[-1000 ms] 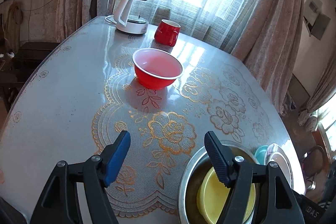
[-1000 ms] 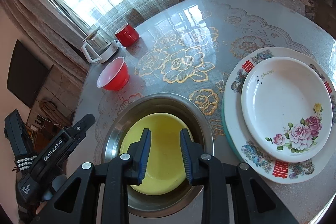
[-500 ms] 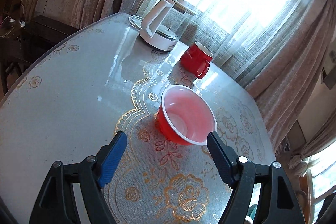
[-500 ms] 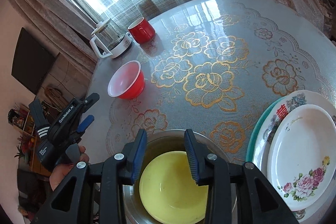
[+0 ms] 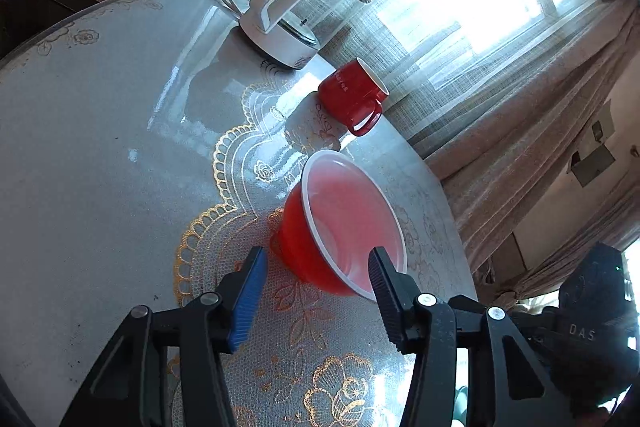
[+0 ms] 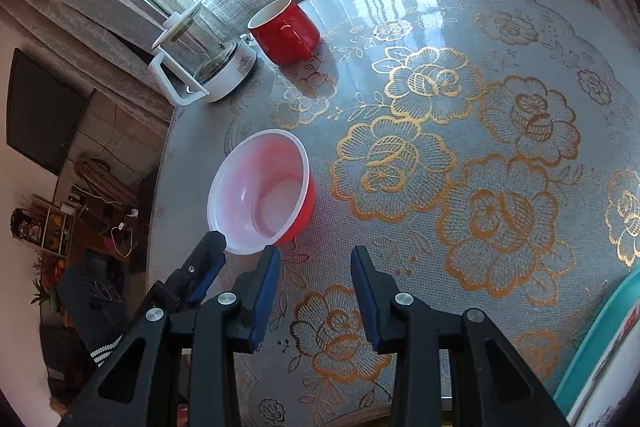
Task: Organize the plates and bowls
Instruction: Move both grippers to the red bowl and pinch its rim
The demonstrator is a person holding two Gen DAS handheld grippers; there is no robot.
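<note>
Both grippers had swung from the steel basin toward the round, glossy red bowl (image 5: 340, 223); left gripper (image 5: 316, 267) was closing around its rim, right gripper (image 6: 314, 269) gaped empty nearby.

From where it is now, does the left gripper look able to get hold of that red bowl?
Probably yes. The left gripper is right at the red bowl, one finger by the rim and the other outside the wall, jaws closing with nothing between. The red mug and kettle stand well beyond.
</note>
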